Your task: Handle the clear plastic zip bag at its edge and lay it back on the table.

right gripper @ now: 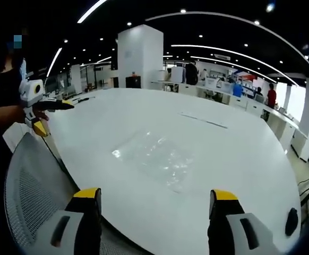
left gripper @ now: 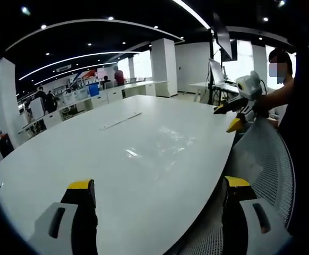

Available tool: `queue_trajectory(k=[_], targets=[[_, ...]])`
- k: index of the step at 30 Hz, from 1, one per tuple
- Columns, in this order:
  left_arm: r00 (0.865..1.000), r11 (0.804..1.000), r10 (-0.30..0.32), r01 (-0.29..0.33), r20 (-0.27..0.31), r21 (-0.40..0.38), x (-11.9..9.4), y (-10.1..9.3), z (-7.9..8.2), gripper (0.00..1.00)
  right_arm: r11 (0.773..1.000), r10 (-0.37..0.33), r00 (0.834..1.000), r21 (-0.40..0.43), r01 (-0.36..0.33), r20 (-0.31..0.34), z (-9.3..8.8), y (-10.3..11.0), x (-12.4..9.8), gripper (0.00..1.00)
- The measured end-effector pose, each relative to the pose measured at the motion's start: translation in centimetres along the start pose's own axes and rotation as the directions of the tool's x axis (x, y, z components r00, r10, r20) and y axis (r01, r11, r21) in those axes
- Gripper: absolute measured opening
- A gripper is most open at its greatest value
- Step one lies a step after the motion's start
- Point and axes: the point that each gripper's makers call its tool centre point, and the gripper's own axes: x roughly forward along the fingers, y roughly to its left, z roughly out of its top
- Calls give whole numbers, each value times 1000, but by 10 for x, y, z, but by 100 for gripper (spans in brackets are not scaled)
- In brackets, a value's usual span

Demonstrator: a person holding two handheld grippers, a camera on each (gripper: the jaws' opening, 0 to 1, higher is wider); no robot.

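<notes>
On the large white table (left gripper: 91,154), which curves away toward a row of desks at the far side, the clear plastic zip bag (right gripper: 153,156) lies flat near the middle, well apart from both tools; contents not discernible, it looks empty and shows mainly as creased glare. In the left gripper view the same bag (left gripper: 162,143) sits beyond the jaws. A grey mesh chair back (right gripper: 29,186) stands at the near table edge. Left gripper (left gripper: 157,194): jaws spread wide, nothing between them, yellow tips poised over the table edge. Right gripper (right gripper: 154,204): jaws likewise wide apart, holding nothing, short of the bag. A thin strip (right gripper: 203,120) lies on the table farther off.
</notes>
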Motion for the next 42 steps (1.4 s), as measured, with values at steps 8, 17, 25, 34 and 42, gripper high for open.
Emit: queue_trajectory(k=[8, 17, 25, 34, 42], targets=[[1000, 1000, 0, 0, 0, 2, 0, -1, 0, 99, 1000, 1, 1000, -7, -1, -5, 4, 1, 4, 82], [1000, 1000, -2, 2, -2, 0, 1, -3, -2, 99, 1000, 0, 1000, -13, 0, -12, 4, -4, 7, 82], [1000, 1000, 2, -2, -1, 0, 1, -2, -1, 99, 1000, -10, 1000, -18, 10, -2, 12, -14, 13, 81], [1000, 1000, 0, 0, -8, -1, 1, -2, -2, 99, 1000, -12, 1000, 3, 12, 2, 15, -18, 24, 78], [1000, 1000, -7, 7, -10, -1, 2, -4, -2, 97, 1000, -13, 1000, 22, 13, -15, 14, -20, 33, 72]])
